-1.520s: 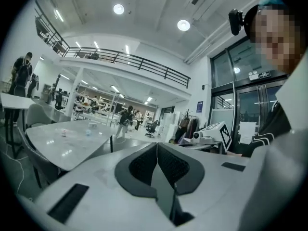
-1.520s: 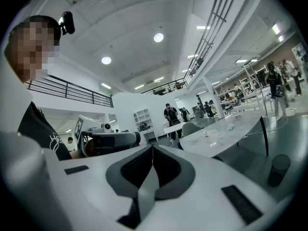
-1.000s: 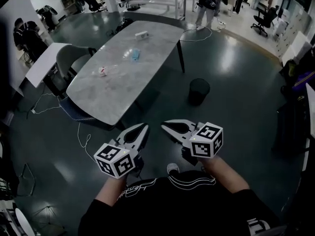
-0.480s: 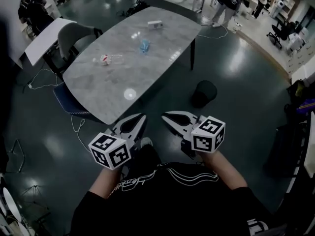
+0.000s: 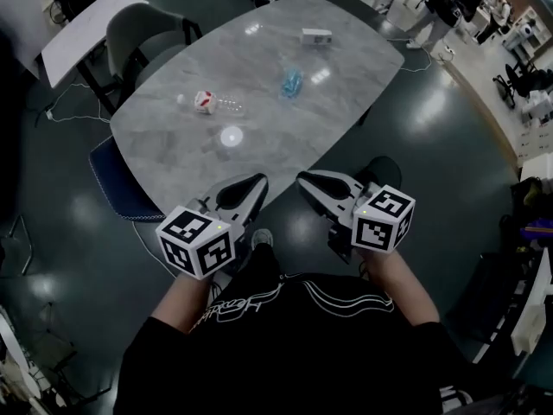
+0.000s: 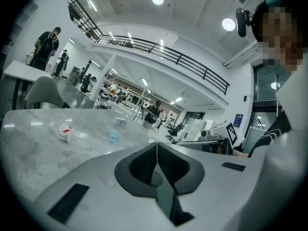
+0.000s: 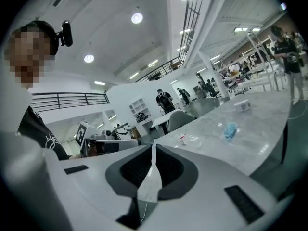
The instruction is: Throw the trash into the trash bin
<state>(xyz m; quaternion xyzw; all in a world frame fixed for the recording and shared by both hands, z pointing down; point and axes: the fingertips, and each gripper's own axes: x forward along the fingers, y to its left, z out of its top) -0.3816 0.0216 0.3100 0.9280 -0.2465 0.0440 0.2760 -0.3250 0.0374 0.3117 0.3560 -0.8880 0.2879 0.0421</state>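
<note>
1. holding both tools low in front of the body, the person (image 5: 285, 344) stands at the near edge of a grey marble table (image 5: 259, 141).
2. the left gripper (image 5: 256, 181) has its jaws pressed together with nothing between them. its own view shows the dark pads meeting along one line.
3. the right gripper (image 5: 305, 177) is likewise closed tight and empty, and it points toward the table just beside the left one.
4. the trash lies on the tabletop, well apart from both tools. a clear plastic bottle (image 5: 210, 103) with a red and white label lies on the left, a crumpled blue piece (image 5: 291, 81) lies further back toward the middle, and a small white box (image 5: 316, 35) lies near the far edge.
5. the black trash bin (image 5: 386, 169) stands on the dark floor (image 5: 449, 145) by the table's right side, partly hidden behind the right gripper.
6. a grey chair (image 5: 143, 37) sits at the table's left side, and a blue seat (image 5: 112, 175) is at the near left corner.
</note>
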